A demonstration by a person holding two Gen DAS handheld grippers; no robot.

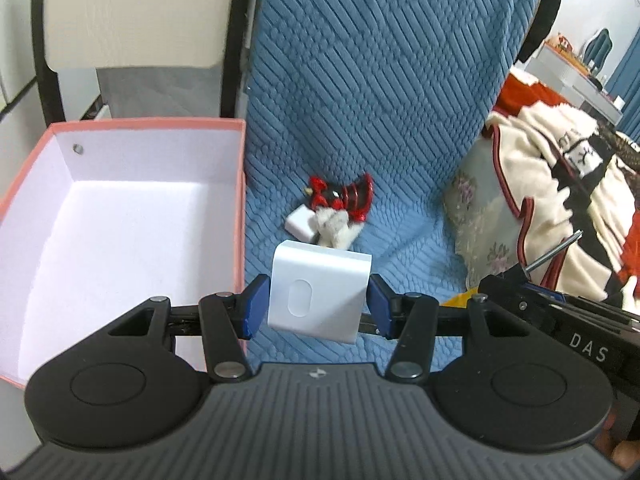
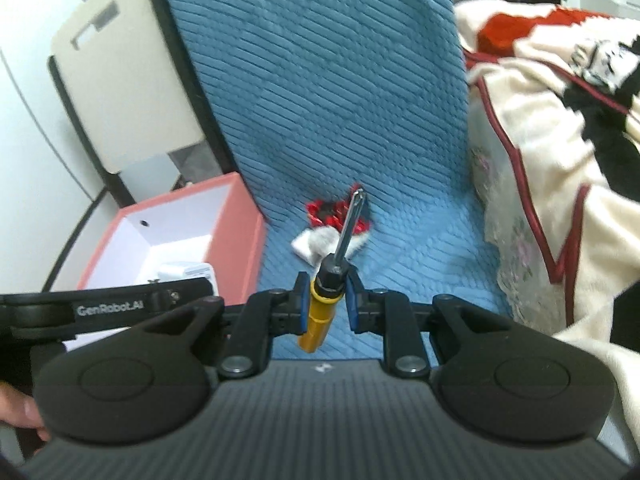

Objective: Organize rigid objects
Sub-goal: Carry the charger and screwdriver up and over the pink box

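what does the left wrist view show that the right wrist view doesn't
Only the left wrist view: the left tool clamping the white charger block, with the whole bare inside of the pink box.

Only the right wrist view: the right tool shut on the yellow-handled screwdriver, seen whole.

Both: the box, the blue quilted cover, the red and black toy beside a small white block, and the cream blanket.
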